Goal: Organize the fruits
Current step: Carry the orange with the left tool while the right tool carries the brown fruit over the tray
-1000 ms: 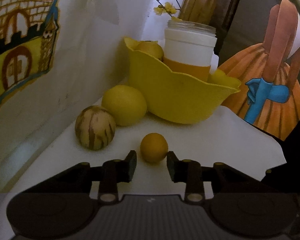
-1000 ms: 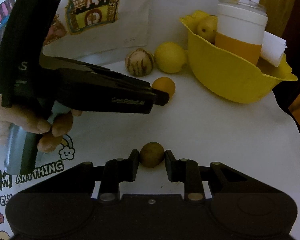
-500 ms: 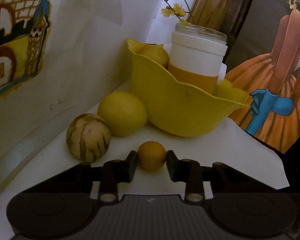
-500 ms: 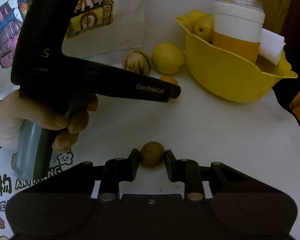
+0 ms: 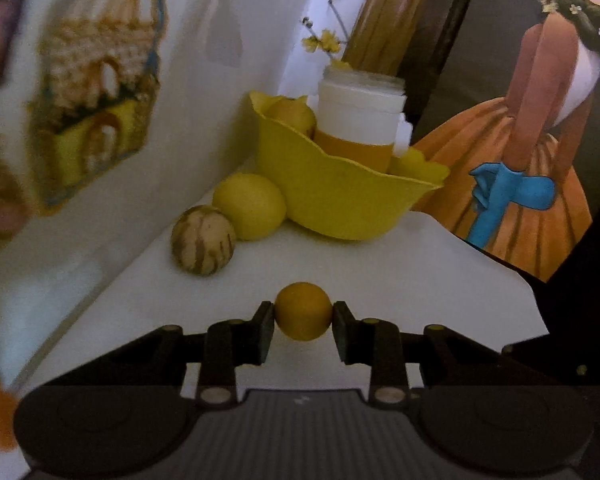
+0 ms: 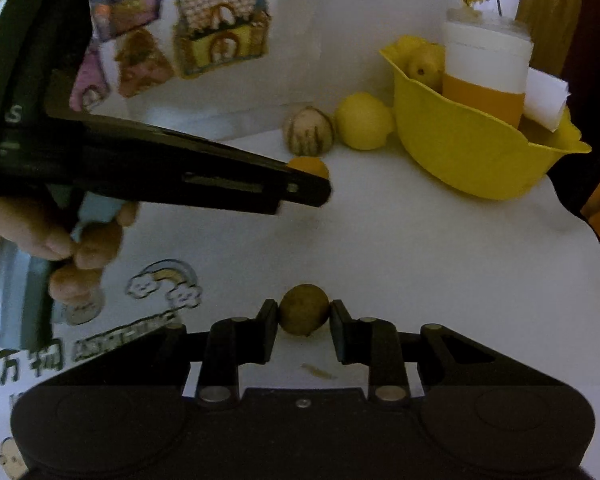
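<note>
My left gripper (image 5: 303, 316) is shut on a small orange fruit (image 5: 303, 311), lifted a little off the white table (image 5: 420, 280). From the right wrist view that left gripper (image 6: 316, 190) reaches in from the left, the orange fruit (image 6: 310, 165) peeking above its tip. My right gripper (image 6: 303, 314) is shut on a small brown-green fruit (image 6: 304, 309). A yellow bowl (image 5: 340, 200) holds a fruit (image 5: 292, 114) and a white-and-orange jar (image 5: 358, 120). A lemon (image 5: 249, 210) and a striped round fruit (image 5: 203, 240) lie beside the yellow bowl (image 6: 472, 148).
The white wall with coloured house drawings (image 5: 96, 108) runs along the left. A painting of a figure in an orange dress (image 5: 532, 152) stands past the table's right edge. A person's hand (image 6: 40, 236) grips the left tool's handle. Printed stickers (image 6: 160, 284) mark the near tabletop.
The left gripper closed on the orange fruit and pulled back with it, raising it off the table. The right gripper kept its hold on the brown-green fruit and drew back slightly.
</note>
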### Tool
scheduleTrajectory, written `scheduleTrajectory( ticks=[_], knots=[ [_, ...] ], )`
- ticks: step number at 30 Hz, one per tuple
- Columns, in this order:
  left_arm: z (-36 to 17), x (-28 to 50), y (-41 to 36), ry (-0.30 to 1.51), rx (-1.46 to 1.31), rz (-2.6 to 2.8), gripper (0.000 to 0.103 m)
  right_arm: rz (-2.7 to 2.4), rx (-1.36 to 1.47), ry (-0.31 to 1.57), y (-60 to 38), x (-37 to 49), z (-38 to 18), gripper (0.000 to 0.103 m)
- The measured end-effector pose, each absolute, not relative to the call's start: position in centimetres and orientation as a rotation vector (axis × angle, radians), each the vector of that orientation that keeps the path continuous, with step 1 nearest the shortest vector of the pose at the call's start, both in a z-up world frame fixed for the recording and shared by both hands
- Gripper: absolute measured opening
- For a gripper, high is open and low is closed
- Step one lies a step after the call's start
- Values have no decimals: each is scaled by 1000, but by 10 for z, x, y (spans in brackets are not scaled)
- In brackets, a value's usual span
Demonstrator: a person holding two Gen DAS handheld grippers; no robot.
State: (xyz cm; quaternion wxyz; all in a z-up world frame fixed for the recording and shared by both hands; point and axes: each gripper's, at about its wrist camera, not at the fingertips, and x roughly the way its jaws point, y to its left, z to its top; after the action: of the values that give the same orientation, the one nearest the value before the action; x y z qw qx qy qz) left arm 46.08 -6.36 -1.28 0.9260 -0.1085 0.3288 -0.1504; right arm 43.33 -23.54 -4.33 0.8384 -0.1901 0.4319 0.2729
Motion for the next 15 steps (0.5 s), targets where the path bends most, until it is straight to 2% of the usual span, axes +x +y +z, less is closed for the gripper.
scheduleTrajectory(
  ticks=[8,15],
  knots=[
    [31,394,-56,638,-211,-322,34,545,-369,827,-252,375,6,30],
    [56,330,-79,605,-198,-392,34,480,-335,774,-295,318,36,30]
  ],
)
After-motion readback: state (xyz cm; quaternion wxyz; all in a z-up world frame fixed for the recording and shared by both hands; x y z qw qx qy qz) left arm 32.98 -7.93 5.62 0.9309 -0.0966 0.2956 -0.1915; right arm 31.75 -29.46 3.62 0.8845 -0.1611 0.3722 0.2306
